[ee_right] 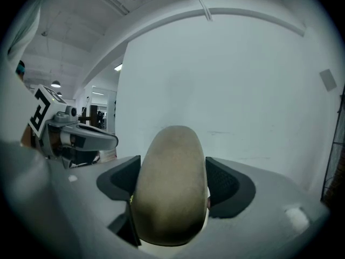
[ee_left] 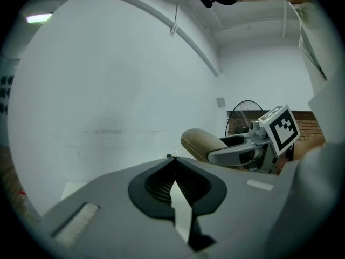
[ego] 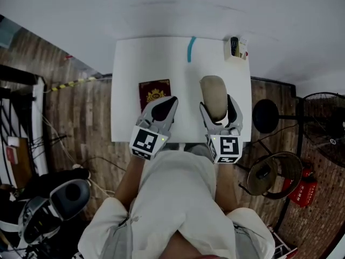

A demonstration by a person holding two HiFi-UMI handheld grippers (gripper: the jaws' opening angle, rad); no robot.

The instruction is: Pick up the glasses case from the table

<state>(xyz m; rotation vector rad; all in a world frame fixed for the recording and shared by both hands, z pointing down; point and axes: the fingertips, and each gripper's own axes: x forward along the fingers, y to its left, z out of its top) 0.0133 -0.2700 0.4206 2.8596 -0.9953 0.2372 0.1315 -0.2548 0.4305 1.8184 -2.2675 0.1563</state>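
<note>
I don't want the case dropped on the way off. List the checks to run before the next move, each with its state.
1. Right tool shut on the glasses case, one jaw on each side: ok.
2. Case centred between those jaws: ok.
3. Case clear of the table: cannot tell, its underside is hidden.
4. Left tool shut, empty, apart from the case: ok.
5. Red booklet lies left of the case, apart from it: ok.

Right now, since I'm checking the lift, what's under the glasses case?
The glasses case, clamped in the right gripper, lies over the white table; bare tabletop shows around it. The spot directly beneath is covered by the case, so contact with the table can't be judged.
</note>
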